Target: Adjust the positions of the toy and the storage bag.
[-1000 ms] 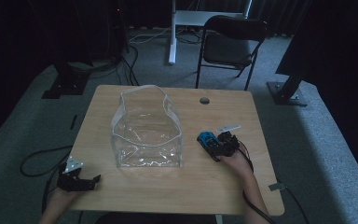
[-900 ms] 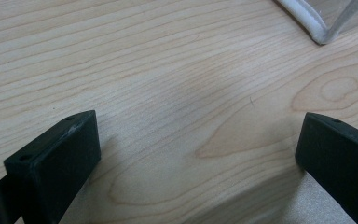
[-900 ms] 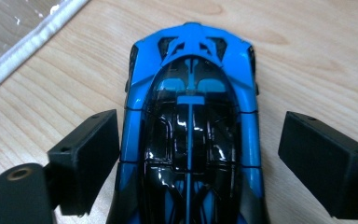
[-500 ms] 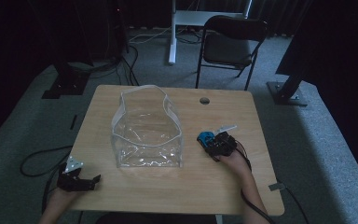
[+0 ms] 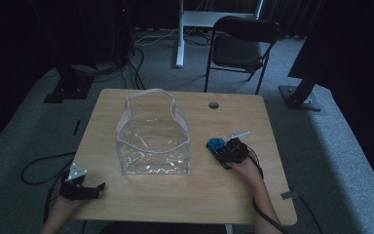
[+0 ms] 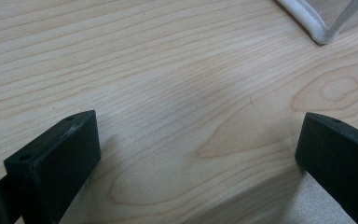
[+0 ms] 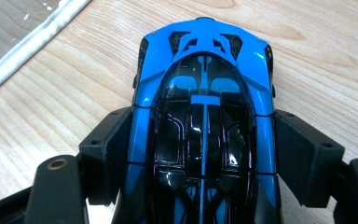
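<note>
On the wooden worktop (image 5: 175,195) one clear plastic bag (image 5: 153,139) with a white-trimmed rim stood open at the centre of the high view, between the two tools and well apart from each. Its white edge showed at the upper right of the left gripper view (image 6: 307,25) and at the upper left of the right gripper view (image 7: 32,39). One round cable hole (image 5: 214,105) sat near the worktop's far edge, and one folding chair (image 5: 241,46) stood on the grey carpet at the top of the frame, right of centre. Nothing lay between the car and the bag.

One blue and black toy car (image 7: 204,135) sat on the worktop right of centre in the high view (image 5: 216,145), just right of the bag. The right tool (image 5: 227,152) had just been closing; its two jaws had come in against the car's flanks, one on each side, the car's wedge end pointing away from the hand. A second earlier the jaws stood wider around the same car; the hand itself had kept its place.

The left tool (image 5: 88,188) rested at the lower left worktop edge, jaws wide with only bare wood between them, unmoved since the earlier frames.
</note>
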`<action>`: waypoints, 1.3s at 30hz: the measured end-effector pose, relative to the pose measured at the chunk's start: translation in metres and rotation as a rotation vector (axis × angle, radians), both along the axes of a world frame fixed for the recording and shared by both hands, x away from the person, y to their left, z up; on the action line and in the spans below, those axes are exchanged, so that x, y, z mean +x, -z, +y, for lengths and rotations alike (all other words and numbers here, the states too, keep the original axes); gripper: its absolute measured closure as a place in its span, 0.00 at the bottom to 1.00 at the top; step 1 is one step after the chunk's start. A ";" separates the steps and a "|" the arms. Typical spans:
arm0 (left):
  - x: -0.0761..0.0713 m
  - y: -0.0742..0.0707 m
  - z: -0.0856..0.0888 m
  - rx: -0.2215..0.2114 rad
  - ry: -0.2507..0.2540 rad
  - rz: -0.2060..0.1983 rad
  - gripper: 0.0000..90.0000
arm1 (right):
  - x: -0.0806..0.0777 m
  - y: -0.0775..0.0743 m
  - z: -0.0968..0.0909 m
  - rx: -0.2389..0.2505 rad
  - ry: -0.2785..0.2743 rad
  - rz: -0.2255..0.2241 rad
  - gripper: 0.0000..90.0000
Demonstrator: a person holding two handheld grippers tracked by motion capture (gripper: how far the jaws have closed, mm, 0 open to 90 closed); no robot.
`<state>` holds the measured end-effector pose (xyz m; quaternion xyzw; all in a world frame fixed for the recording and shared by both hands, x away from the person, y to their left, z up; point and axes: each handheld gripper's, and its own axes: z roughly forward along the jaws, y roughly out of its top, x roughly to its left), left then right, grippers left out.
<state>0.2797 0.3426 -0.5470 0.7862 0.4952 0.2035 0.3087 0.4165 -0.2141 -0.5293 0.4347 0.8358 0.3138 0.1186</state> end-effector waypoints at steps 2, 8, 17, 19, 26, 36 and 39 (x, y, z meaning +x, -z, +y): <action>0.000 0.000 0.000 0.000 0.000 0.000 0.00 | 0.000 -0.001 -0.001 0.003 -0.004 0.000 0.28; 0.000 0.000 0.000 0.000 0.000 0.000 0.00 | -0.007 -0.010 -0.005 0.005 -0.026 -0.003 0.29; 0.000 0.000 0.000 0.000 0.000 0.000 0.00 | -0.024 -0.021 -0.014 0.016 -0.050 -0.011 0.29; 0.000 0.000 0.000 -0.001 -0.001 0.000 0.00 | -0.025 -0.021 -0.016 0.020 -0.054 -0.007 0.29; 0.000 0.000 0.000 0.000 0.000 0.000 0.00 | -0.041 -0.026 -0.021 0.027 -0.063 -0.021 0.29; 0.000 0.000 0.000 0.000 0.000 0.000 0.00 | -0.068 -0.033 -0.027 0.040 -0.090 -0.053 0.29; 0.000 0.000 0.000 0.000 0.000 0.000 0.00 | -0.077 -0.032 -0.030 0.038 -0.095 -0.049 0.29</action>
